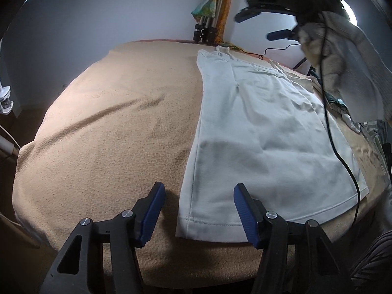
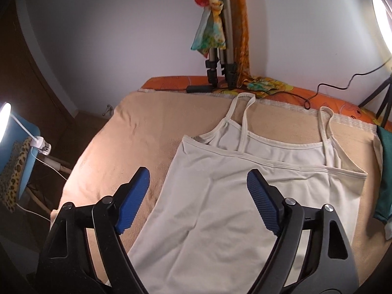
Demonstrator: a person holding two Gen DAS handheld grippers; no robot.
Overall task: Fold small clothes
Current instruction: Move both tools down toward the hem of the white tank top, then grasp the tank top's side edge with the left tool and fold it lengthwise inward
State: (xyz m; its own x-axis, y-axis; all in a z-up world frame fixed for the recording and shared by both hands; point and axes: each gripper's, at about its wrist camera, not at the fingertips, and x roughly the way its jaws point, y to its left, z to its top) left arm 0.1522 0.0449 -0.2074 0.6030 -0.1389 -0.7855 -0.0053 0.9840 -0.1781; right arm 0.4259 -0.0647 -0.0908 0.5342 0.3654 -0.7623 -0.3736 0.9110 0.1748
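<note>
White strappy cotton camisole lies flat on the tan fleece blanket; my left tool and right tool both gape wide, gripping nothing.

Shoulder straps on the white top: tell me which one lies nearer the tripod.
The left strap, in the right wrist view: its loop ends just below the tripod feet, while the right strap lies off toward the green cloth.

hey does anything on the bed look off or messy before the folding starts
Mostly tidy: the white camisole lies flat on the tan blanket. One oddity: its left strap crosses over the neckline instead of lying straight. Both grippers are open above it.
</note>
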